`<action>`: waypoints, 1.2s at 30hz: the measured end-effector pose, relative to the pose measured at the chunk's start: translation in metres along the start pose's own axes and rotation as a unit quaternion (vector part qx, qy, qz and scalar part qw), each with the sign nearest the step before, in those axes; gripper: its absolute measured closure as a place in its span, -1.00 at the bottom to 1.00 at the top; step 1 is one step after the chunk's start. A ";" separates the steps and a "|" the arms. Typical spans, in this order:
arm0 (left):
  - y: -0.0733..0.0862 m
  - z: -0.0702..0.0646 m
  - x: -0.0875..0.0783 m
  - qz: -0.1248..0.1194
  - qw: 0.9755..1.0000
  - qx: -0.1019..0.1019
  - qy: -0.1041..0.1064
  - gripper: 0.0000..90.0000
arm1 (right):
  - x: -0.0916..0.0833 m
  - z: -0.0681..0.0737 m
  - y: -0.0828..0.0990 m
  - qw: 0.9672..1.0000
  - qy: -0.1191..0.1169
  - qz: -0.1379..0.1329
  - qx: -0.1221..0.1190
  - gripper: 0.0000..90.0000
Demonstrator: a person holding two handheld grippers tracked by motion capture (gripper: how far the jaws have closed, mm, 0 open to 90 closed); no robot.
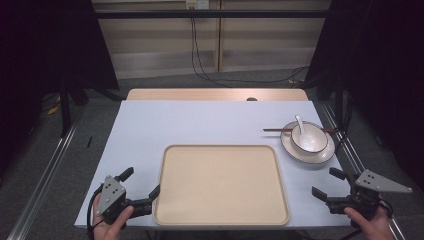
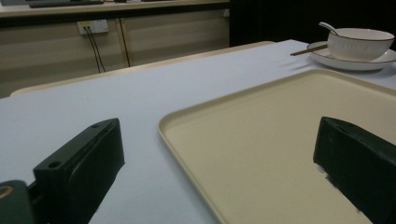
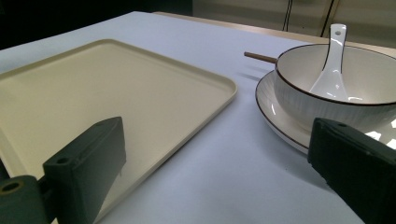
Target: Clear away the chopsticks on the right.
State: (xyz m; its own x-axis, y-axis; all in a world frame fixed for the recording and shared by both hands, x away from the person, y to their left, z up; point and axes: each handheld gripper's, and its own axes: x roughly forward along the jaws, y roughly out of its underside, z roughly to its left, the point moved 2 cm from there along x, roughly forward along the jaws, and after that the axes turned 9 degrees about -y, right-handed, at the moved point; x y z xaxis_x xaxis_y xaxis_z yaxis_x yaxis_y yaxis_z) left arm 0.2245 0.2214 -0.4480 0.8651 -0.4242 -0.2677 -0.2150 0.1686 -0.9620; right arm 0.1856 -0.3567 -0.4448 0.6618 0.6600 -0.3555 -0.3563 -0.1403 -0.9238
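Observation:
A cream tray [image 1: 172,200] lies at the table's front middle, with nothing on it. At the right rear stands a white plate [image 1: 292,148] bearing a white bowl [image 1: 312,141] with a white spoon [image 1: 300,123] in it; brown chopsticks [image 1: 275,130] rest across the plate behind the bowl. My left gripper [image 1: 141,183] is open at the tray's front left corner, one jaw over the tray [image 2: 261,140]. My right gripper [image 1: 328,183] is open near the table's front right, aimed between the tray [image 3: 93,88] and the bowl [image 3: 336,98]. Neither holds anything.
The table [image 1: 200,120] is white with a wooden strip along its far edge. Black stands flank it on both sides. Cables hang from a wall socket [image 1: 196,4] down to the grey floor behind.

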 end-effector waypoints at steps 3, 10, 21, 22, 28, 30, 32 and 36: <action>0.001 0.002 0.000 0.007 1.000 -0.004 -0.004 -0.96 | 0.001 0.001 0.001 1.000 -0.004 0.010 -0.004 -0.91; 0.001 0.006 0.000 0.004 1.000 -0.007 -0.011 -0.96 | 0.002 -0.001 0.001 1.000 -0.009 0.016 0.001 -0.86; 0.001 0.009 0.000 0.001 1.000 -0.004 -0.010 -0.96 | -0.004 -0.013 -0.009 0.998 -0.030 0.046 -0.010 -0.53; 0.002 0.010 0.001 0.003 1.000 -0.008 -0.012 -0.96 | -0.008 -0.021 -0.011 0.998 -0.031 0.055 -0.017 -0.40; 0.002 0.011 0.001 0.006 1.000 0.002 -0.009 -0.96 | -0.019 -0.042 -0.018 0.996 -0.036 0.073 -0.035 -0.30; 0.002 0.011 0.001 0.008 1.000 0.001 -0.010 -0.96 | -0.024 -0.051 -0.021 0.996 -0.031 0.077 -0.034 -0.35; 0.003 0.011 0.001 0.007 1.000 -0.003 -0.007 -0.96 | -0.031 -0.068 -0.027 0.996 -0.046 0.072 -0.036 -0.47; 0.002 0.009 0.002 0.003 1.000 0.005 -0.007 -0.96 | -0.033 -0.092 -0.035 0.993 -0.048 0.099 -0.048 -0.44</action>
State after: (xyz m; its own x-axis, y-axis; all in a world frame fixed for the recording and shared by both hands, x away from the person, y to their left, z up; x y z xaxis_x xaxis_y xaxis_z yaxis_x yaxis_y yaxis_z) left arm 0.2297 0.2294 -0.4494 0.8697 -0.4112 -0.2728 -0.2157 0.1806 -0.9596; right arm 0.2370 -0.4412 -0.4137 0.5177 0.6787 -0.5209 -0.4064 -0.3407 -0.8478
